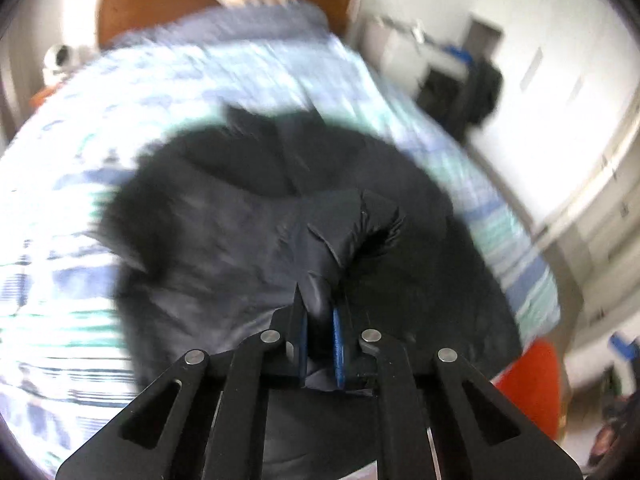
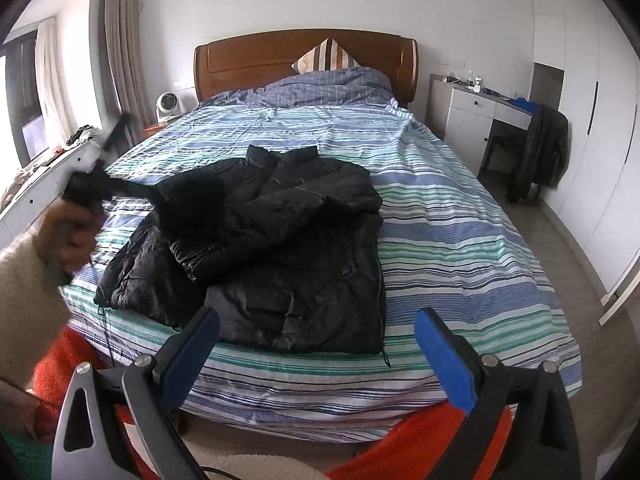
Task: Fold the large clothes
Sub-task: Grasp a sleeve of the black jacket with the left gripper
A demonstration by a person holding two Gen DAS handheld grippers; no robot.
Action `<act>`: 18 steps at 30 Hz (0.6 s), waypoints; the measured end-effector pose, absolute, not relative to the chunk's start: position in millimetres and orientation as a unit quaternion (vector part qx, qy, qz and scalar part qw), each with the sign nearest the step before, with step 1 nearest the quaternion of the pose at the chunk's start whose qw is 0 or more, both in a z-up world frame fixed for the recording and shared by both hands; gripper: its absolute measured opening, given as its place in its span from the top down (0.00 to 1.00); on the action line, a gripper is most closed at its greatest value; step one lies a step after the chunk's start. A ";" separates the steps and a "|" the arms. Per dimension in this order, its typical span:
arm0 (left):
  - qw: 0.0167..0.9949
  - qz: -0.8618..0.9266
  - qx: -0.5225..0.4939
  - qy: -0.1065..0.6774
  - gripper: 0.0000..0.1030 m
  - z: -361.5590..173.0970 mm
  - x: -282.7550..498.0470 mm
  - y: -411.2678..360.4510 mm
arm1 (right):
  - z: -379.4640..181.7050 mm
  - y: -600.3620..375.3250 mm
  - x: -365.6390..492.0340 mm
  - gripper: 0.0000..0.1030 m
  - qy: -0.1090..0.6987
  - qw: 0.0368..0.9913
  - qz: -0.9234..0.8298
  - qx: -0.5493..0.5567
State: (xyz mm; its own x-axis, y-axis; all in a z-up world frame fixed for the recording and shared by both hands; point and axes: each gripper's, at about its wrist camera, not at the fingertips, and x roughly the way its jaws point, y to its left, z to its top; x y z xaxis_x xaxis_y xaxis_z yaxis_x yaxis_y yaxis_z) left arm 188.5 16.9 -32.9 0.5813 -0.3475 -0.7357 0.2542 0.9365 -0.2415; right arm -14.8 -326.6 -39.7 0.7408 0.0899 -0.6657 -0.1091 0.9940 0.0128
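A bed with a striped cover fills the room ahead of both grippers, its wooden headboard at the far end. On the near half lies a black padded jacket, directly beyond the right gripper's fingers. The jacket's long axis runs from the near edge of the bed toward the headboard, collar end pointing away and hem nearest the fingers; one sleeve is folded across the body. The right gripper hovers before the bed's near edge with its blue pads spread wide and nothing between them. The left gripper is clenched on a fold of the jacket's black fabric, a sleeve cuff bunched just beyond its fingertips. From the right wrist, a hand in a cream sleeve shows at left, blurred.
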 end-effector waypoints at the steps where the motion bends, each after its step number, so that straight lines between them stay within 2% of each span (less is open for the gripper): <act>1: 0.897 -0.153 -0.066 0.409 0.93 -18.1 184.3 38.6 | -40.8 -326.2 -13.6 0.03 0.356 0.933 0.055 -0.013; 4: 0.917 -0.088 -0.117 0.371 0.92 18.1 169.2 121.0 | -43.1 -322.4 -9.6 0.03 0.356 0.932 0.062 -0.016; 7: 0.924 -0.013 -0.151 0.352 0.92 24.8 161.4 199.3 | -44.7 -315.9 -3.9 0.03 0.356 0.932 0.070 -0.023; 12: 0.906 0.132 -0.225 0.334 0.92 -5.8 135.9 327.3 | -41.2 -293.6 8.3 0.03 0.344 0.933 0.095 -0.052; 18: 0.874 0.250 -0.271 0.315 0.92 -44.5 107.2 411.0 | -37.5 -255.3 38.4 0.03 0.310 0.931 0.162 -0.101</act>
